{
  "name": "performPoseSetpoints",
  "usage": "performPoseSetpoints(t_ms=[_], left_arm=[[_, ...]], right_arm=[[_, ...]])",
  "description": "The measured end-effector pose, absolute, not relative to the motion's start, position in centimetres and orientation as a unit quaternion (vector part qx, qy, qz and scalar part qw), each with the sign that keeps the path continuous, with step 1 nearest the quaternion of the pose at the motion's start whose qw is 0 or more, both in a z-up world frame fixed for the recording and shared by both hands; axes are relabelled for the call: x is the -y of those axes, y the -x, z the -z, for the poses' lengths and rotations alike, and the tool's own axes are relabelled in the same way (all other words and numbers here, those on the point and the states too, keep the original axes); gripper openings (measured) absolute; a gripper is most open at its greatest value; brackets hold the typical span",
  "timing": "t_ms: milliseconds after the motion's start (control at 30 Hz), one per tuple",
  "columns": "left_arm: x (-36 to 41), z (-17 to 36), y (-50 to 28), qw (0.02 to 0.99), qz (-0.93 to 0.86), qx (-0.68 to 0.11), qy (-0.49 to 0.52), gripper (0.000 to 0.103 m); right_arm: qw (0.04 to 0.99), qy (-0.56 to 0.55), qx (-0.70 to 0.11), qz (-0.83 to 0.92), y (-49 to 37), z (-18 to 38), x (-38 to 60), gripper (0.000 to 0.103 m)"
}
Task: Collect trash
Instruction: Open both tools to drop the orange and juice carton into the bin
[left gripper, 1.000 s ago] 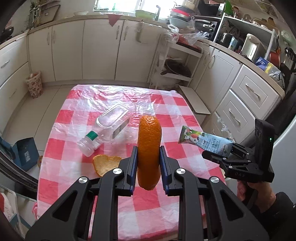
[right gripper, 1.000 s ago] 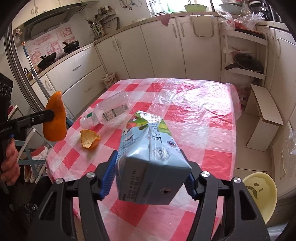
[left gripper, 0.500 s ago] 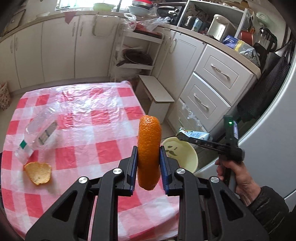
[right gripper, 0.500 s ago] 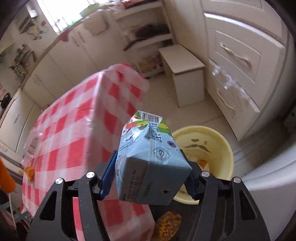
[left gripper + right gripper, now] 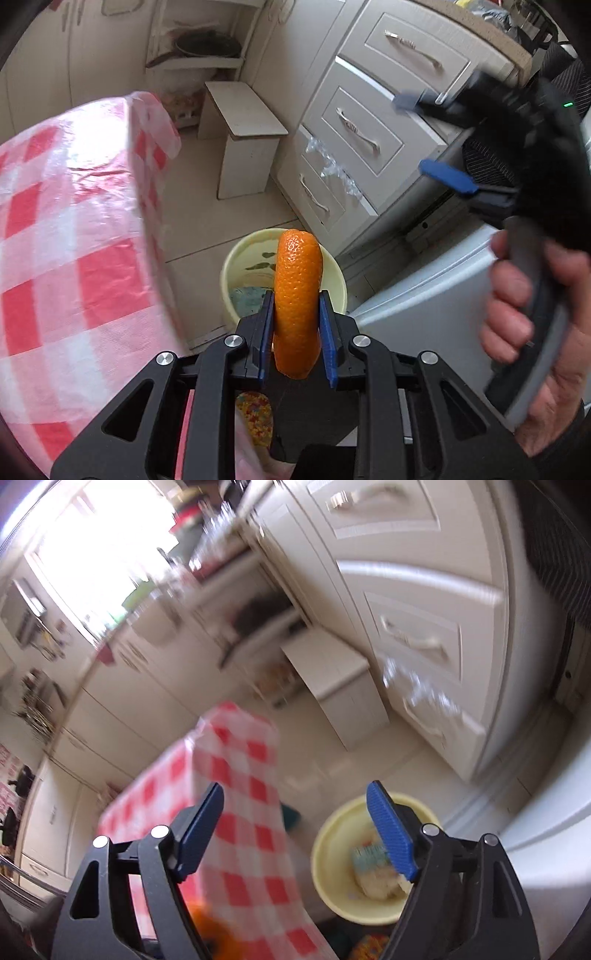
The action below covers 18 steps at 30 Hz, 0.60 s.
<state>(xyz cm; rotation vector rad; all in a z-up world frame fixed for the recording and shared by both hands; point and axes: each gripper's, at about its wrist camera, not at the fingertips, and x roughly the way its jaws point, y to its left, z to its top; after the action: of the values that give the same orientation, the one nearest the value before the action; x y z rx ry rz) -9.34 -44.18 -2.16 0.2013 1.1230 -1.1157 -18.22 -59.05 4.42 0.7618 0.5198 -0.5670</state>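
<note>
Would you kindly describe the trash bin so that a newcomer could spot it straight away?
Start at the table with the red-and-white checked cloth, then look down to the floor beside its corner, toward the white drawers. The trash bin stands there: a round, pale yellow bucket, the only yellow container on the floor, with a blue carton already inside.

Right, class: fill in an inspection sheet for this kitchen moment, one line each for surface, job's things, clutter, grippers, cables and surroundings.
Surface: table under a red-and-white checked cloth; the part in view is bare.
Job's things: orange peel clamped upright above the yellow bin; blue carton inside the bin.
Clutter: clear plastic scrap hanging from a drawer.
Grippers: left gripper shut on the peel; right gripper open, holding nothing.
Cables: nothing seen.
Surroundings: white drawers, small step stool, tiled floor.
</note>
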Motion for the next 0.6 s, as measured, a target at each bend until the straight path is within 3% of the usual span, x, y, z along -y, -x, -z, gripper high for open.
performPoseSetpoints(t_ms=[200, 233, 333, 600], left_arm=[[51.6, 7.2, 9.0, 0.673, 0.470, -0.560, -0.114, 0.043], [51.6, 7.1, 8.8, 0.676, 0.465, -0.560, -0.113, 0.050], [50.1, 5.7, 8.6, 0.696, 0.461, -0.541, -0.101, 0.066], [37.3, 1.0, 8.2, 0.744, 0.428, -0.512, -0.038, 0.080]], right_arm=[[0.873, -0.330, -0.225, 0.281, 17.8, -6.1, 58.9, 0.078], [0.871, -0.333, -0.225, 0.281, 17.8, -6.0, 59.2, 0.078], [0.870, -0.337, -0.228, 0.280, 17.6, -6.0, 59.6, 0.078], [0.887, -0.307, -0.233, 0.253, 15.9, -7.0, 56.9, 0.081]])
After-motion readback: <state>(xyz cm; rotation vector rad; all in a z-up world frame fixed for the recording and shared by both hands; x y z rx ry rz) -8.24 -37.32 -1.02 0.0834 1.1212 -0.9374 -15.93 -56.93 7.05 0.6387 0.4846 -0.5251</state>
